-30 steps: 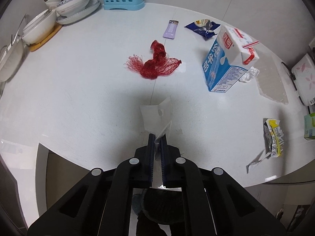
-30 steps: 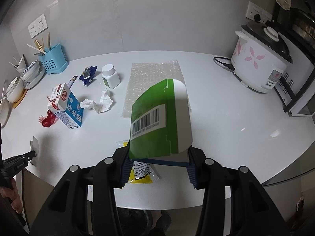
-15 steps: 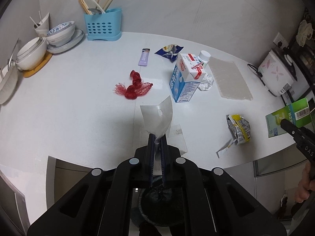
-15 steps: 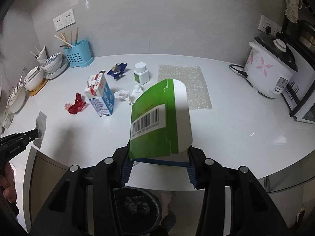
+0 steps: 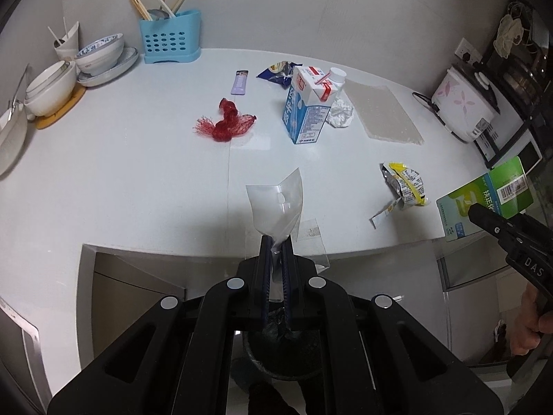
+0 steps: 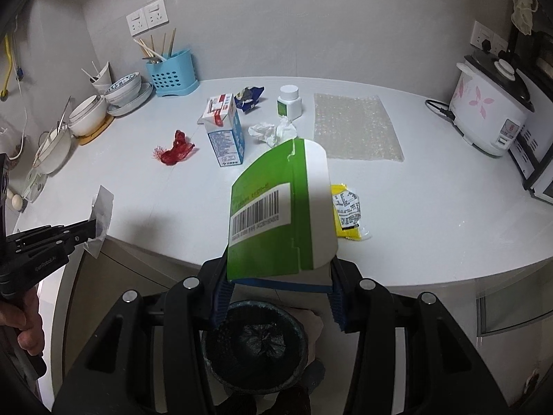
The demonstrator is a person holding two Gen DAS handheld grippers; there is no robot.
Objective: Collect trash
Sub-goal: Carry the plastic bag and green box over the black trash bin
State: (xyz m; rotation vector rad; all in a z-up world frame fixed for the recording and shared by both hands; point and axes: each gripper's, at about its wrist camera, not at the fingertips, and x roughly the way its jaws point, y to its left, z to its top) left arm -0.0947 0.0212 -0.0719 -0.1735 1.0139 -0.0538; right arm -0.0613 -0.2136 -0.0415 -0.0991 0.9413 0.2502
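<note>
Judging by what's visible, the cleanup is only partway done, with two pieces lifted and nothing confirmed binned yet. The left gripper (image 5: 275,242) is pinched tight on a clear plastic wrapper (image 5: 276,204), held up off the counter edge with the bin (image 5: 281,352) seen dark right below the fingers. The right gripper (image 6: 278,278) is clamped across a green box (image 6: 281,212), barcode side up, and the black-lined bin (image 6: 255,346) sits directly underneath it on the floor. So both items look about ready to be dropped, but neither has been let go. Whether anything is already inside the bag can't be made out, it's just too dark in there.

Plenty is left on the white counter (image 6: 432,186): a red mesh net (image 5: 226,124), a blue milk carton (image 5: 307,107) standing upright, a crumpled tissue (image 5: 340,114) touching its side, a dark blue snack wrapper (image 5: 276,74), a purple sachet (image 5: 239,82), a yellow foil packet (image 5: 404,186) near the front edge, a sheet of bubble wrap (image 6: 356,128), and a small white bottle (image 6: 289,102) that may or may not count as trash. A flat scrap of clear film (image 5: 309,233) also lies at the counter edge just beside the held wrapper. Rough guess: most of the job remains.
</note>
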